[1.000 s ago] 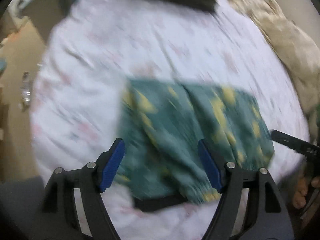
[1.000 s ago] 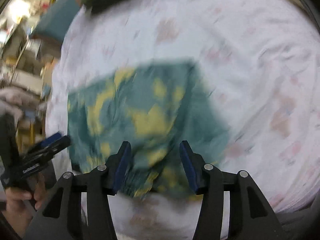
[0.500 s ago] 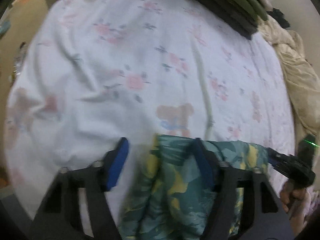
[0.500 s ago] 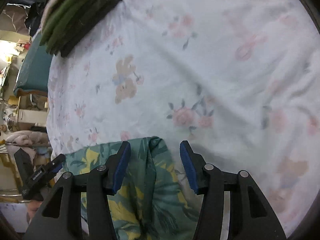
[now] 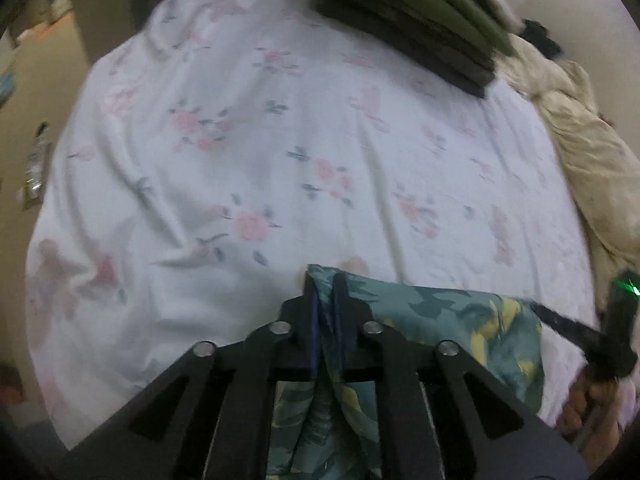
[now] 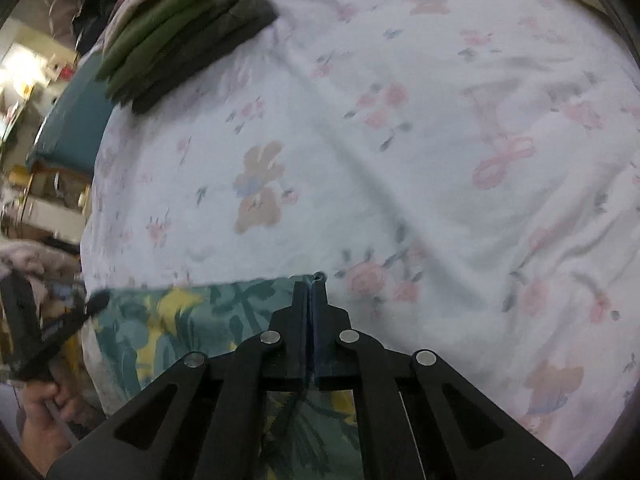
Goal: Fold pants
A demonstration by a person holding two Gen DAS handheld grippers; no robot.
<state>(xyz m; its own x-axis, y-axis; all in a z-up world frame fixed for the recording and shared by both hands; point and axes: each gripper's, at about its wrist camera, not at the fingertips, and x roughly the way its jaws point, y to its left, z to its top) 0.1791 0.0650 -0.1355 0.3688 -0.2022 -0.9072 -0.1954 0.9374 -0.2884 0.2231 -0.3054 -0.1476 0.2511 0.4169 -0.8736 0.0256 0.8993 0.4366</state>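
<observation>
Both my left gripper [image 5: 325, 294] and right gripper [image 6: 309, 294] are clamped on corners of the leaf-print pants [image 5: 448, 320], thin, limp cloth that looks likely to sag between them.

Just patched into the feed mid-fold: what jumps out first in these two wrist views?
The teal and yellow leaf-print pants at the near edge of the floral bedsheet, with the left gripper and right gripper each shut on a corner of the cloth. Next, a stack of folded green and dark clothes at the sheet's far edge, with a crumpled beige blanket to its right in the left wrist view.
</observation>
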